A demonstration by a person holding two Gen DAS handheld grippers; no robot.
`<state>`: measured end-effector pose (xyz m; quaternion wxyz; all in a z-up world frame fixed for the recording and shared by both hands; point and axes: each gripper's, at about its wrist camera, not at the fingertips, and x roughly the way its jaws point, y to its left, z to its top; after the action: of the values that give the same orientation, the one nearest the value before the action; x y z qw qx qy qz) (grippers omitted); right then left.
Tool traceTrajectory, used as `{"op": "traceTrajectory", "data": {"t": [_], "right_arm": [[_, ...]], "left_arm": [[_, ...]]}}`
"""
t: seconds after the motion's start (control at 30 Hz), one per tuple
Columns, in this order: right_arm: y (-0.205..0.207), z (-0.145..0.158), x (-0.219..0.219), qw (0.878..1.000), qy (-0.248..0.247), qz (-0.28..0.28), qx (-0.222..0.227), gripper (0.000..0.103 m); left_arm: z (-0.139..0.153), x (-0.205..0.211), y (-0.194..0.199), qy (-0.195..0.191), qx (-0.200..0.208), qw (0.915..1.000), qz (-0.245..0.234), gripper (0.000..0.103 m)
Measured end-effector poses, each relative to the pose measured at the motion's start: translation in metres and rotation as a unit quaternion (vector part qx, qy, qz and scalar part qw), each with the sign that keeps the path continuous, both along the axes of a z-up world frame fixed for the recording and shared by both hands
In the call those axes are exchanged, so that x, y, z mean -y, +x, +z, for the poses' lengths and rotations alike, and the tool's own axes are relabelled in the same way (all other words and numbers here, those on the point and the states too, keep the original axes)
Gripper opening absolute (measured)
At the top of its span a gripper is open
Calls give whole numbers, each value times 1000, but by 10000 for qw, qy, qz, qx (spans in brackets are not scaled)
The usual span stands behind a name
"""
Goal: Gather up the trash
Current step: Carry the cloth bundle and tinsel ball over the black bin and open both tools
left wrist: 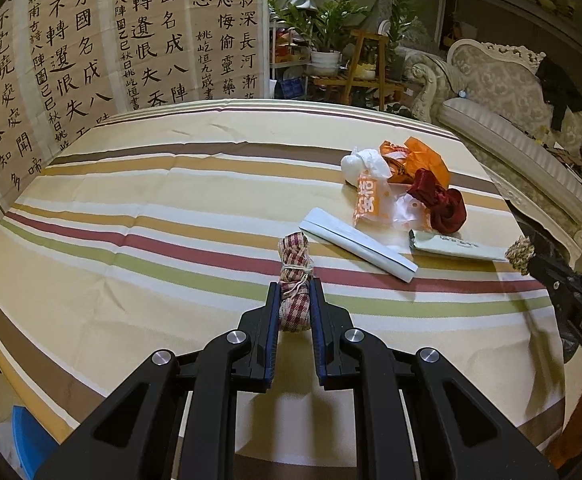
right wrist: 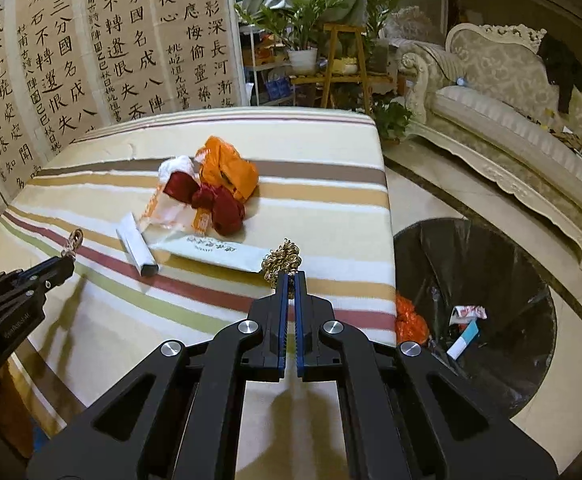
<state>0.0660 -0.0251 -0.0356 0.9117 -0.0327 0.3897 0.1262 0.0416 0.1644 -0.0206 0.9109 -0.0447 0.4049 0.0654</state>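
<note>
The left tongs (left wrist: 295, 292) were nearly closed and pinched a small checked cloth bundle (left wrist: 295, 276), red and cream, tied with pale string. The bundle stood up between the blue pads and its top rose beyond the tips, above the striped cloth of the desk (left wrist: 131, 200).

The right tongs (right wrist: 291, 280) were pressed together on a small tuft of golden, curly cord (right wrist: 283, 258), which stuck out just past the tips. In the left wrist view the same tuft showed at the end of the right tongs, at the far right edge of the desk.

Ahead of both tongs, more trash lay on the desk. A flat white paper sleeve (left wrist: 357, 244) was just ahead and to the right of the left tongs. A long pale wrapper with print (right wrist: 215, 254) lay just ahead and to the left of the right tongs, touching the sleeve or very near it. Farther ahead was a heap of an orange plastic bag (right wrist: 227, 168), a dark red cloth knot (right wrist: 211, 200) and white crumpled paper (left wrist: 361, 164).

To the right of the right tongs, below the desk edge, a bin with black liner (right wrist: 471, 248) stood on the floor, with some scraps inside.
</note>
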Motion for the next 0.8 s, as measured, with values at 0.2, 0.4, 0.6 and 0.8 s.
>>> {"op": "traceTrajectory", "data": {"t": [0.2,0.4,0.6,0.8], "right_arm": [[-3,-7,13,9997,-9,-225,-32,3],[-4,-7,24,9995,84,-320,-10,3],[-4,-12,34,9990,84,-431,-44,3],[-3,-16,44,9986,148,-498,-71,3]], "left_arm": [[-1,0,0,1,-22,10000,-19,16],[-1,11,1,33,-21,9999,-108,15],[-2,20,2,66,-34,9997,-248,15],[-1,36,7,125,-38,9990,-429,15]]}}
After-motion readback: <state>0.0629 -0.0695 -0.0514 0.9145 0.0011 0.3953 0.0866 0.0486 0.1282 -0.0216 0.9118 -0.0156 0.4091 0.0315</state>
